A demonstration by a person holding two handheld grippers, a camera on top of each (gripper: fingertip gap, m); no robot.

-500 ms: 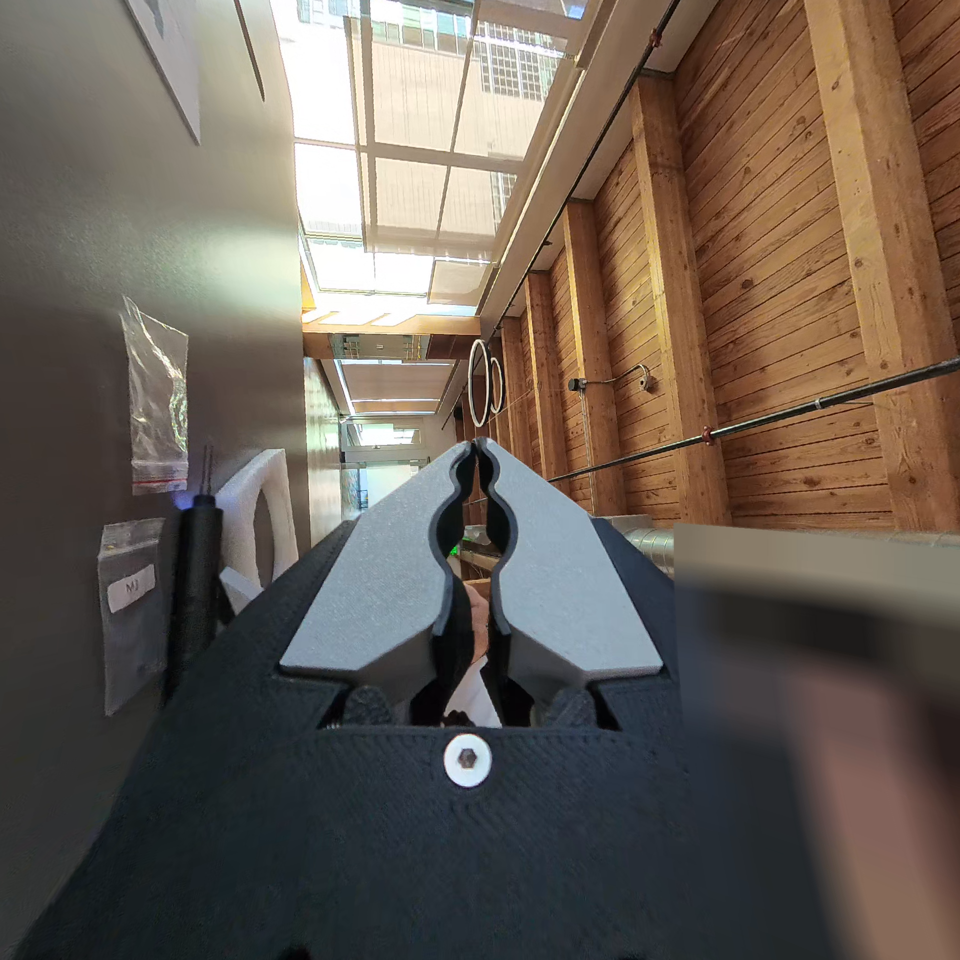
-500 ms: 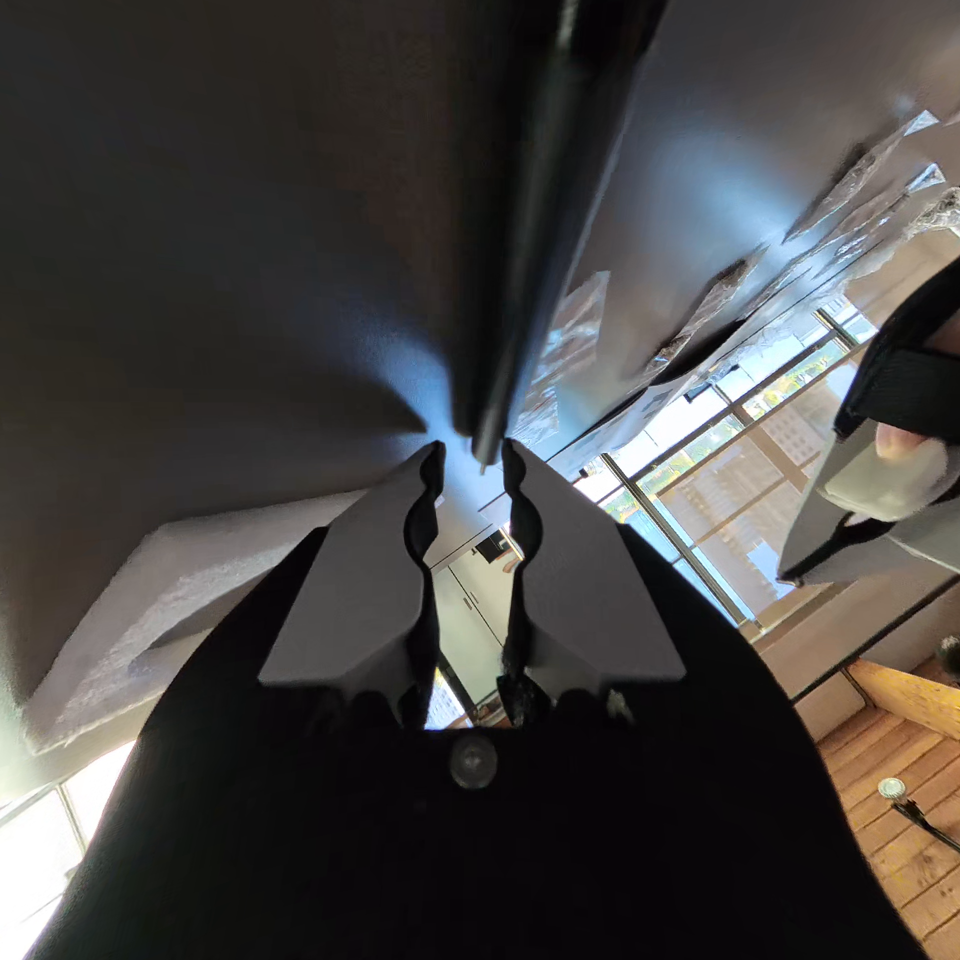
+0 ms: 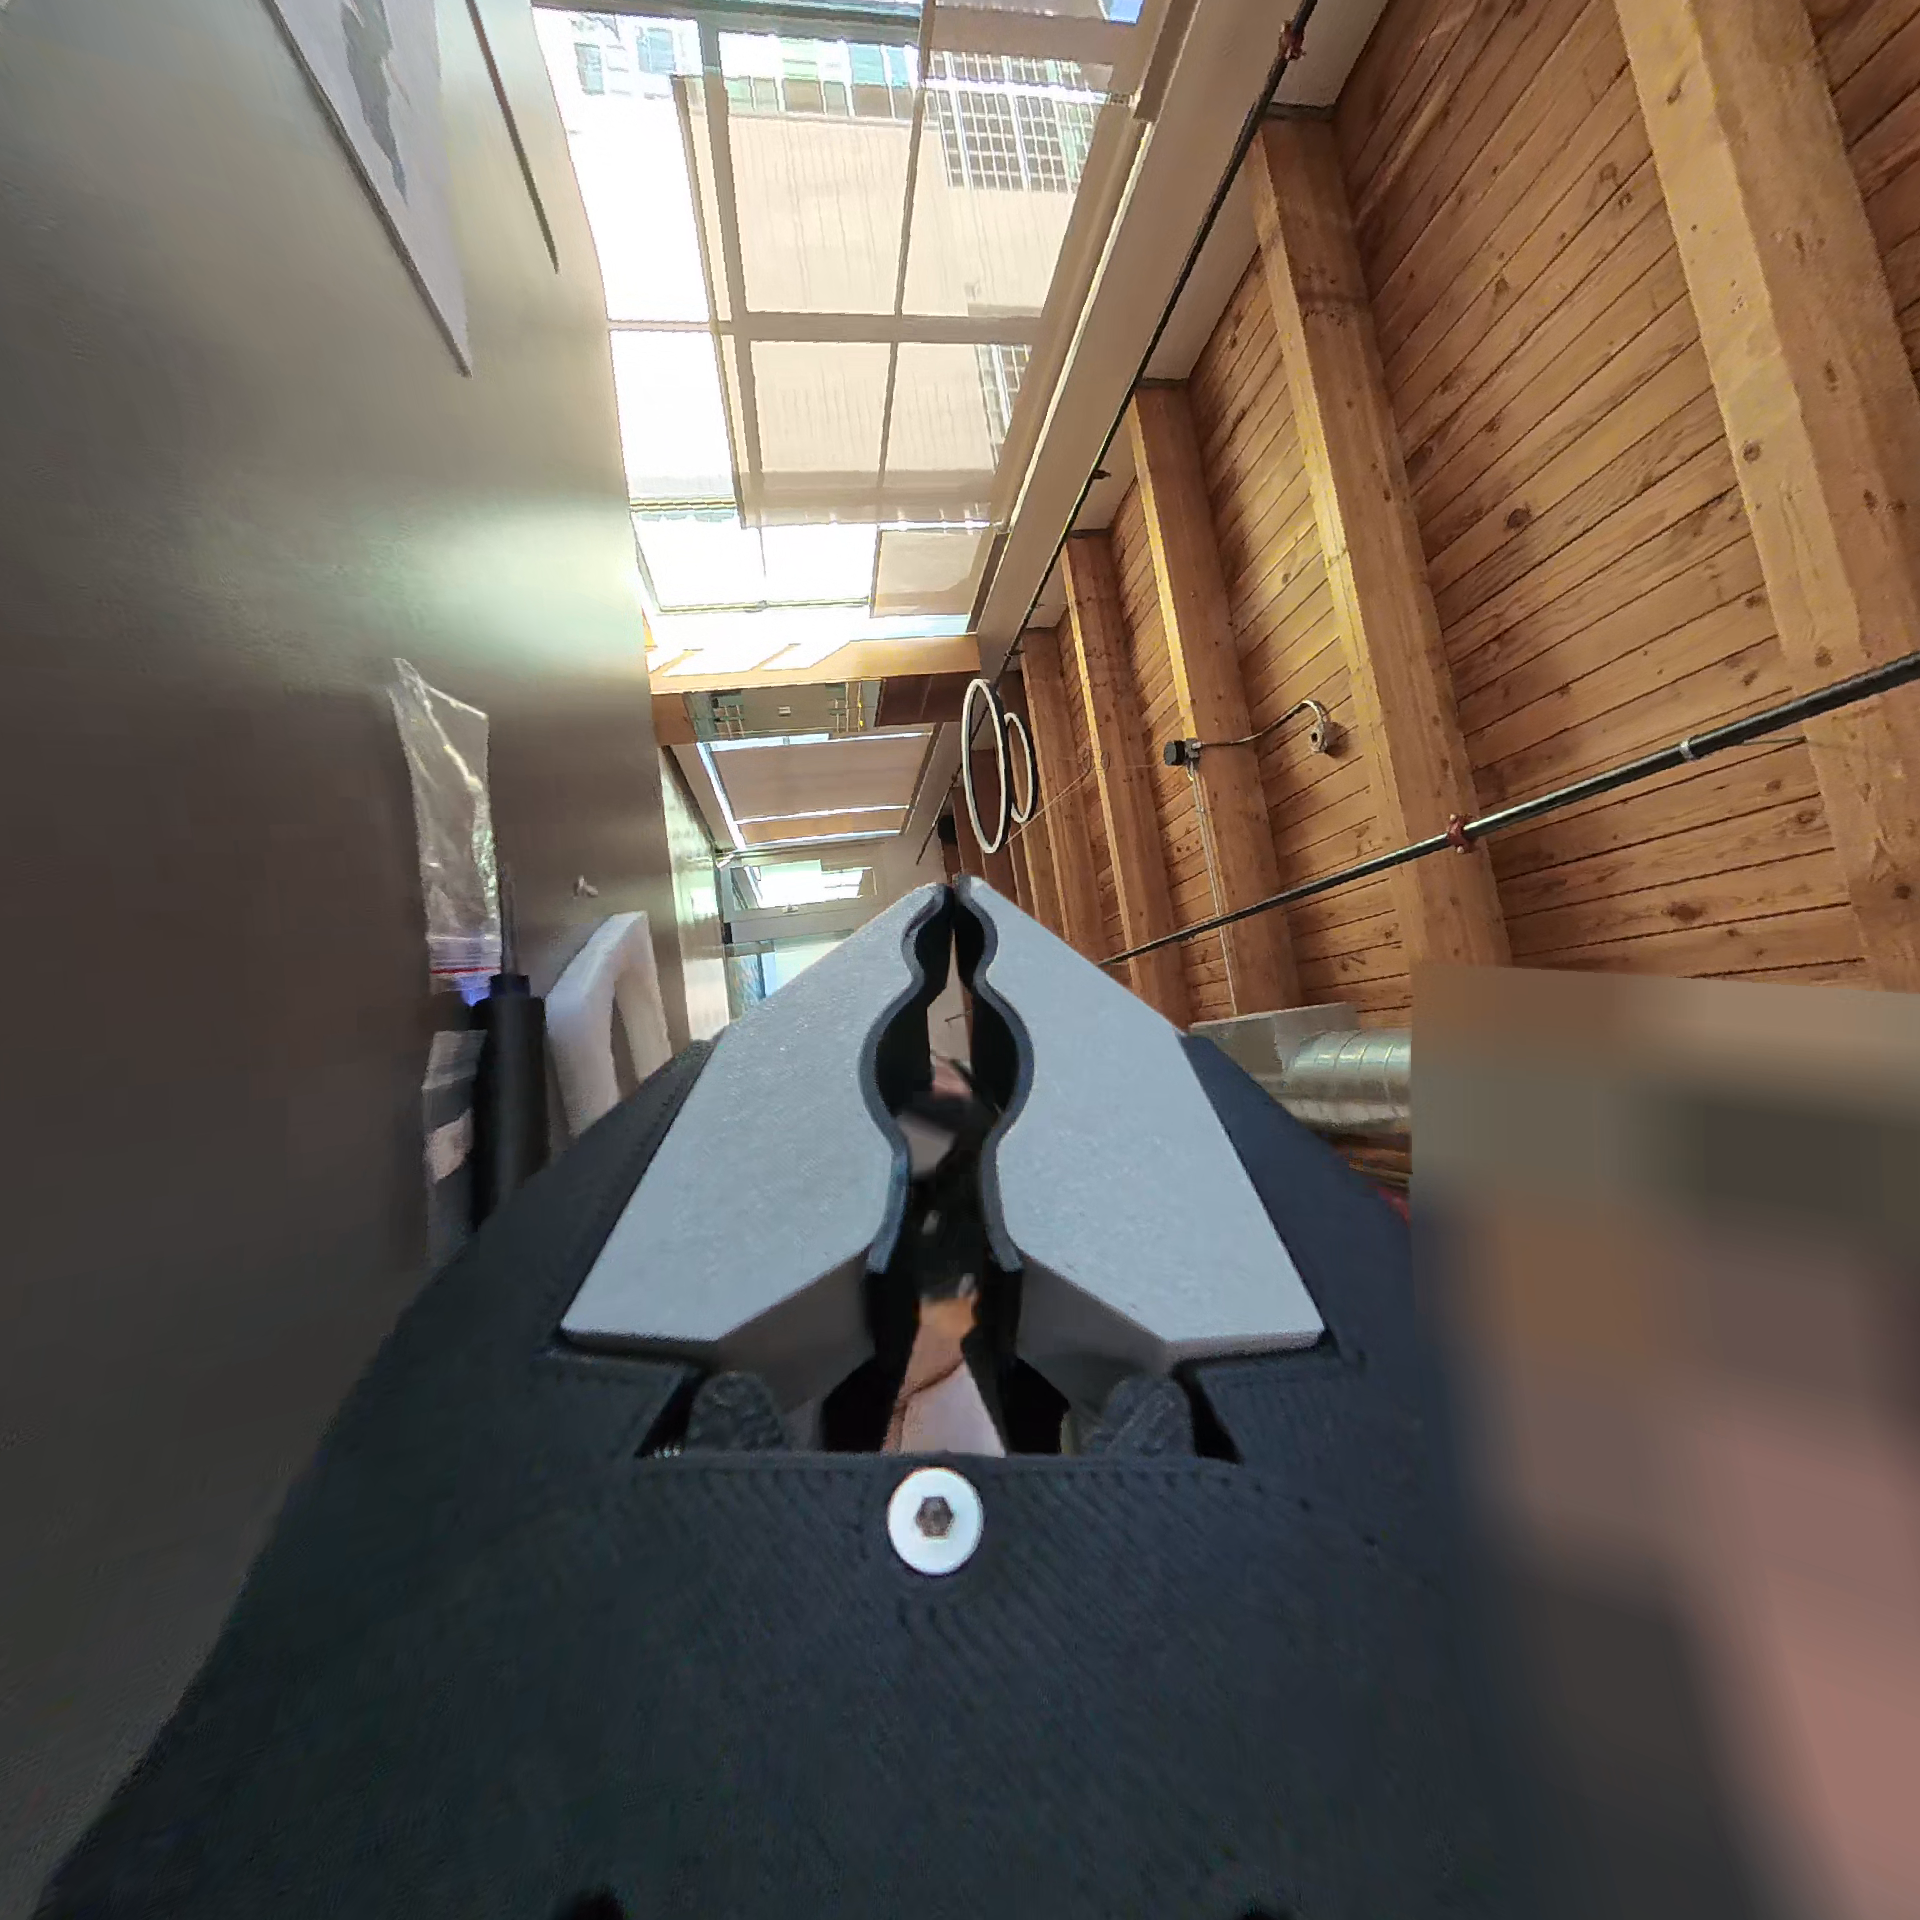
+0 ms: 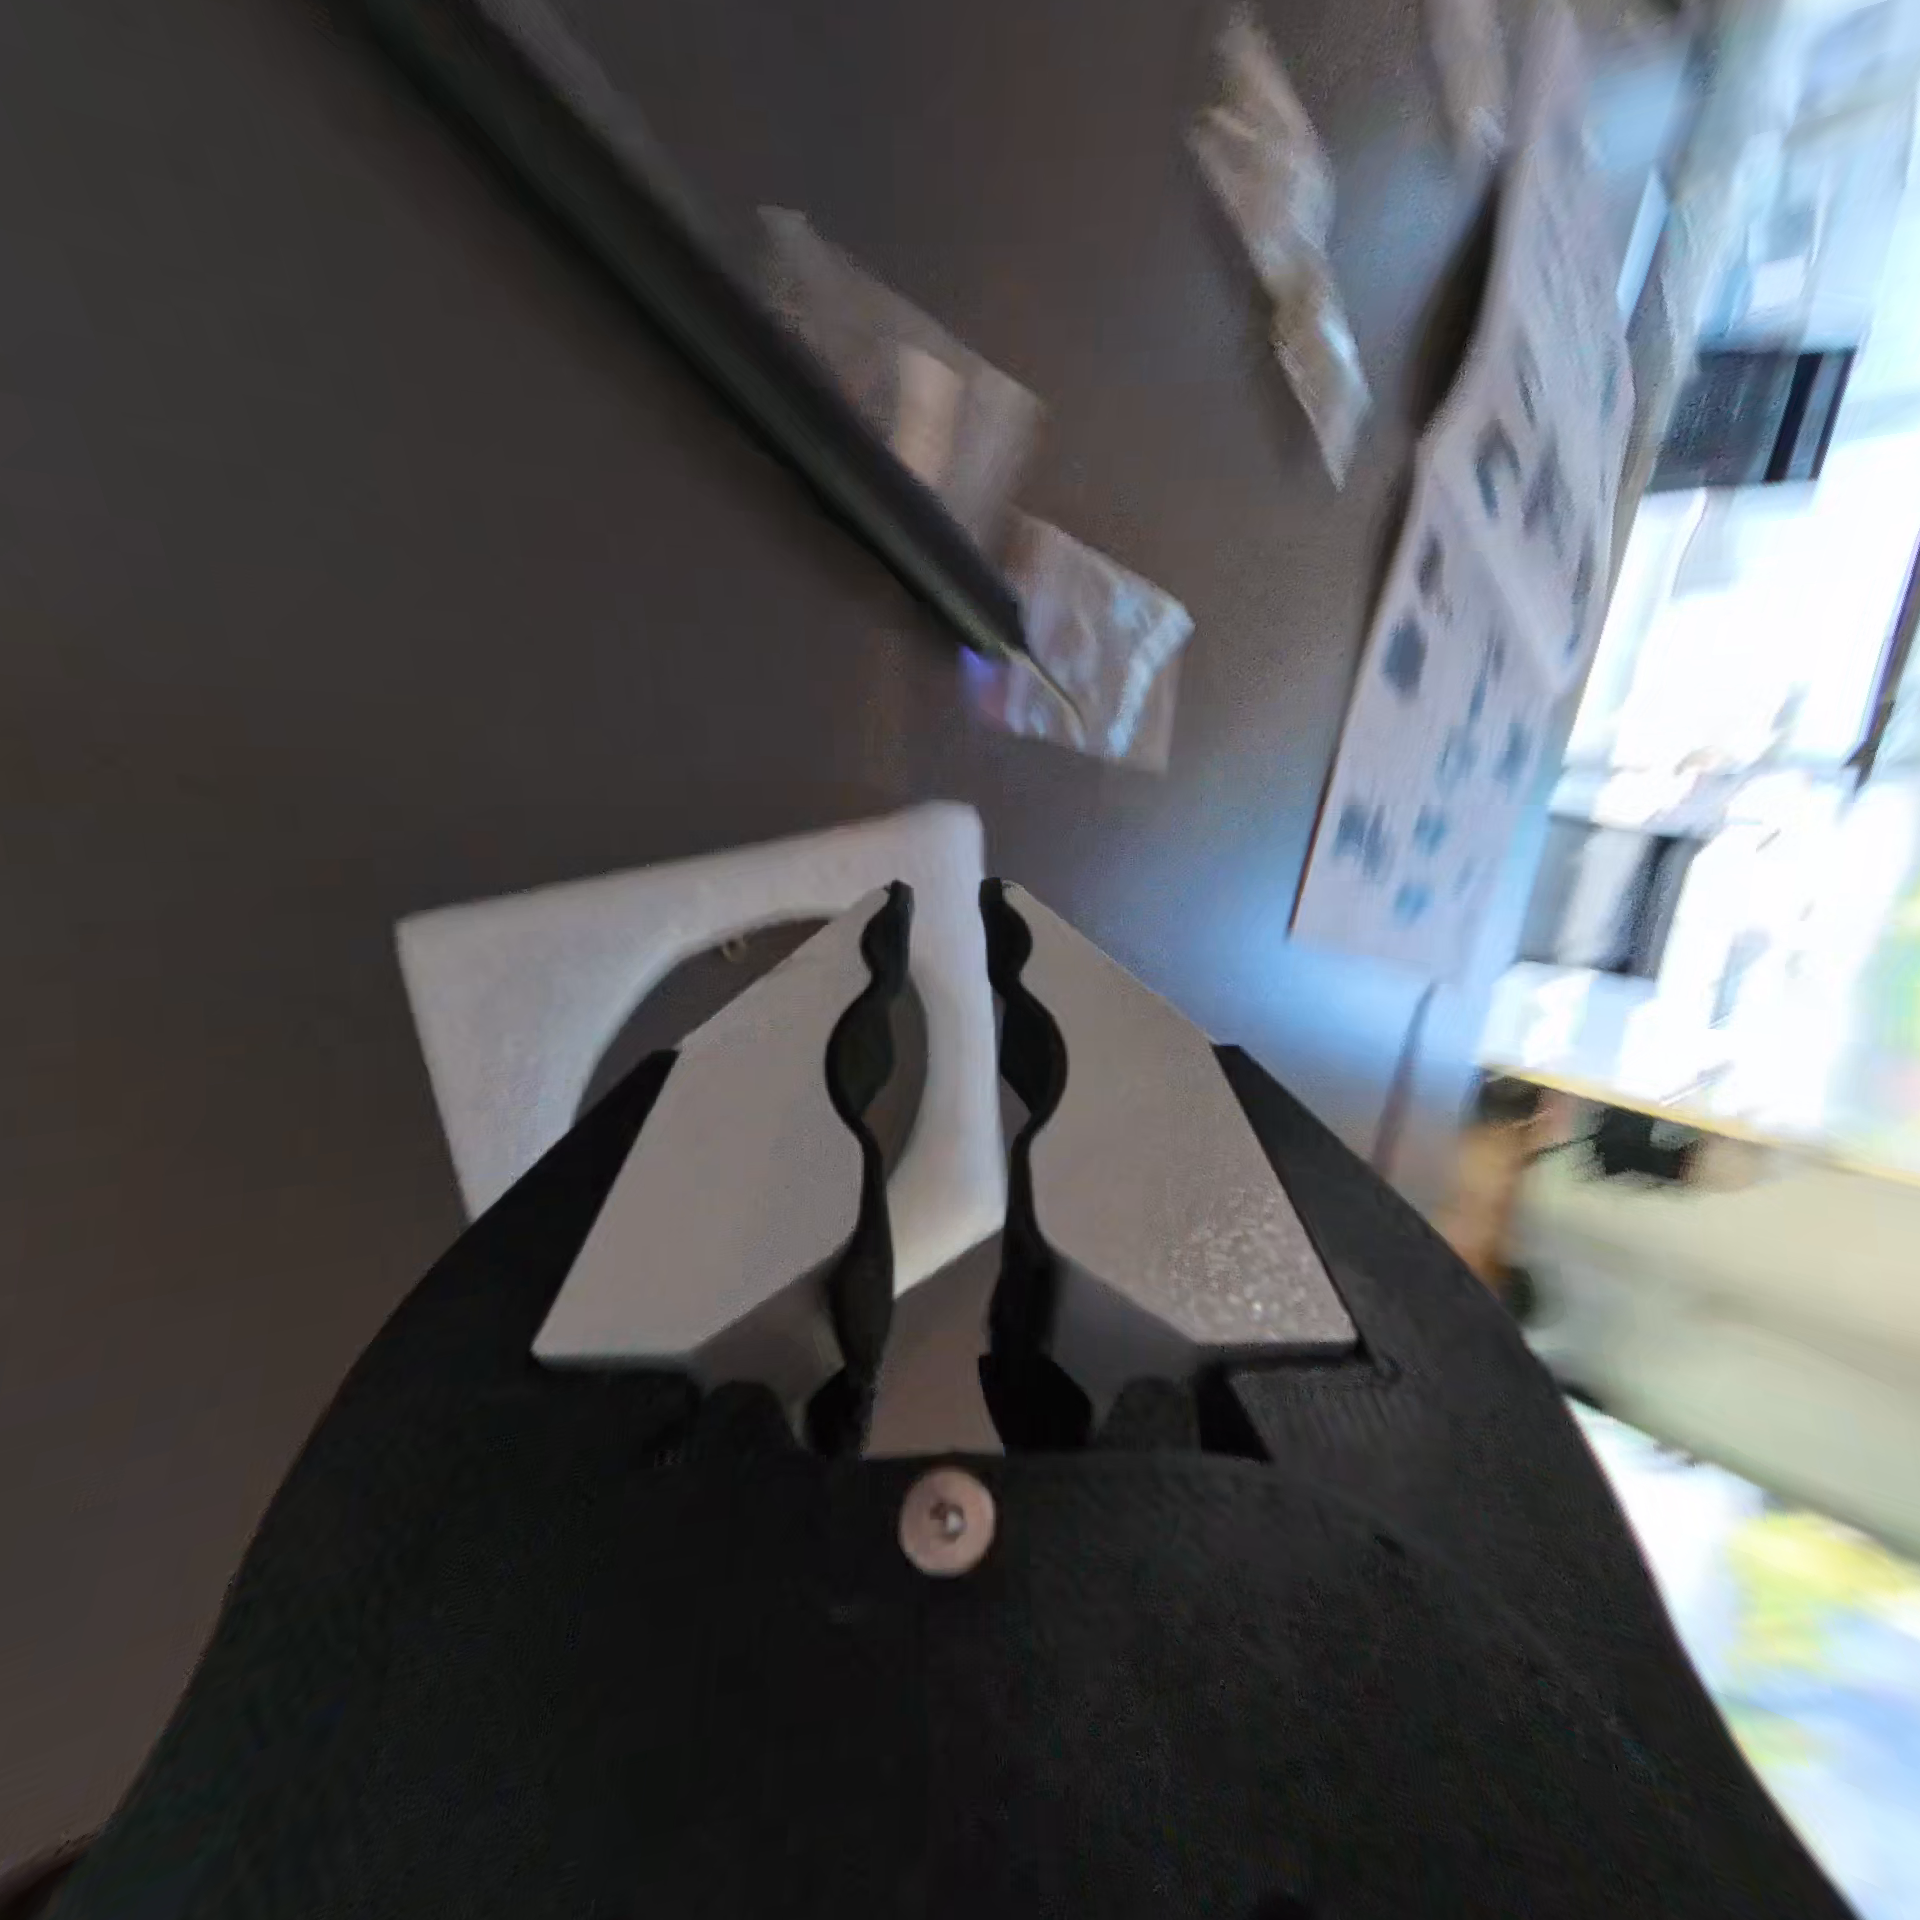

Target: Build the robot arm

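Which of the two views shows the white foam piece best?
The right wrist view. There the white foam piece lies on the dark surface just beyond the right gripper, with its square outline and round cut-out visible, though the fingers cover part of it. The left wrist view shows only a narrow edge-on strip beside a black tool.

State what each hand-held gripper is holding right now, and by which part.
Nothing is held. The left hand-held gripper is shut with nothing between its fingertips; the right hand-held gripper is open above the white foam piece, gripping nothing.
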